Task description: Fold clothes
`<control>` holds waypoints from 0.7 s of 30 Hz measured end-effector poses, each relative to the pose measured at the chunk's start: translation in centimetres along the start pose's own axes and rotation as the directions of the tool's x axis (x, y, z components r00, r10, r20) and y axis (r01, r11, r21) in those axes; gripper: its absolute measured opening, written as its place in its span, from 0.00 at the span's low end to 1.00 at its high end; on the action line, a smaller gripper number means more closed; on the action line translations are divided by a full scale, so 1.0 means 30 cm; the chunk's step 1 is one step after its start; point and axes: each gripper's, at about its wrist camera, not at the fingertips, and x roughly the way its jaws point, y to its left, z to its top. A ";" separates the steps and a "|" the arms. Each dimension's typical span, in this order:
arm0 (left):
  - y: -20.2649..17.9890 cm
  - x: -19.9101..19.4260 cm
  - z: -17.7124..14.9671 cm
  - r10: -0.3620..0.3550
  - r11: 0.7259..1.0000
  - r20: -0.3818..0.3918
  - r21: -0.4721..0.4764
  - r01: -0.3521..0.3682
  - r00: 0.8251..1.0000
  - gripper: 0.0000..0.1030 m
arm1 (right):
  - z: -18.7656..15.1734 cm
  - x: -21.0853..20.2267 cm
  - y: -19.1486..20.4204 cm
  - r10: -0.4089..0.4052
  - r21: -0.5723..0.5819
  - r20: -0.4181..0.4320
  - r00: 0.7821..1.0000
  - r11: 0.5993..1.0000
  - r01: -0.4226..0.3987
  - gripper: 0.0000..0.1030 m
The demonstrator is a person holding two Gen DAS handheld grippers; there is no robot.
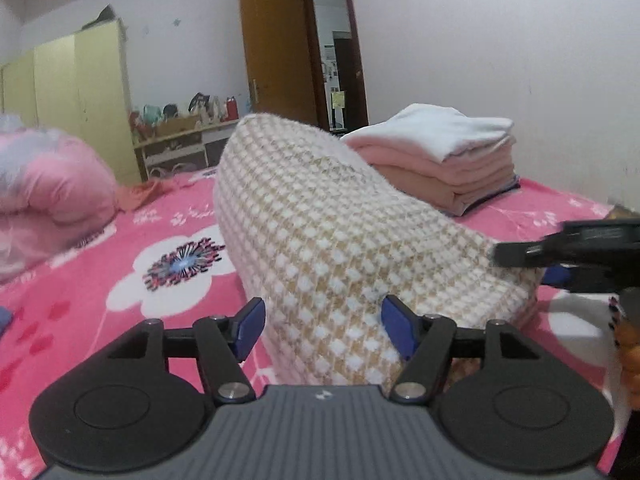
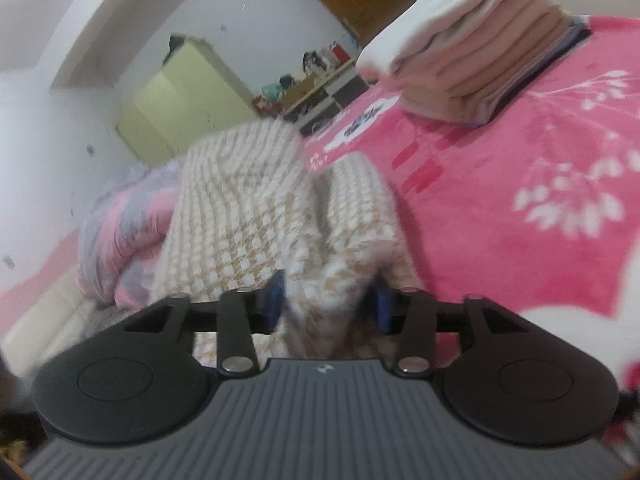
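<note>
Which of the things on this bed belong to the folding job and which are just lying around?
Part of the job:
- checked beige and white garment, between both grippers' fingers
- stack of folded clothes
- left gripper
- right gripper

Just lying about:
- pink quilt
- yellow wardrobe
- cluttered shelf
- wooden door

— Looks like a home bedroom. Pink flowered bedspread [image 1: 168,280] right across the view, rumpled pink quilt [image 1: 52,184] at the left.

— Agreed. Pale yellow wardrobe [image 1: 80,96] against the white wall, cluttered shelf unit [image 1: 188,136] beside it, brown wooden door [image 1: 276,44] standing open.

— And 1 stack of folded laundry [image 1: 448,160] sitting on the bed.
</note>
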 end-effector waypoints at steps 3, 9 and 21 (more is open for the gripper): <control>0.006 -0.001 0.000 -0.013 1.000 -0.006 -0.006 0.013 1.000 0.65 | 0.003 -0.104 -0.049 -0.036 0.035 0.063 0.997 0.999 0.034 0.66; -0.001 0.013 -0.005 -0.005 1.000 -0.012 -0.017 0.004 1.000 0.65 | 0.016 -0.200 -0.088 -0.106 0.023 0.129 0.986 0.994 0.104 0.57; 0.000 0.026 -0.029 0.006 0.998 -0.007 -0.057 -0.007 1.000 0.66 | 0.157 0.038 0.493 0.119 -0.642 0.155 0.981 0.767 0.008 0.24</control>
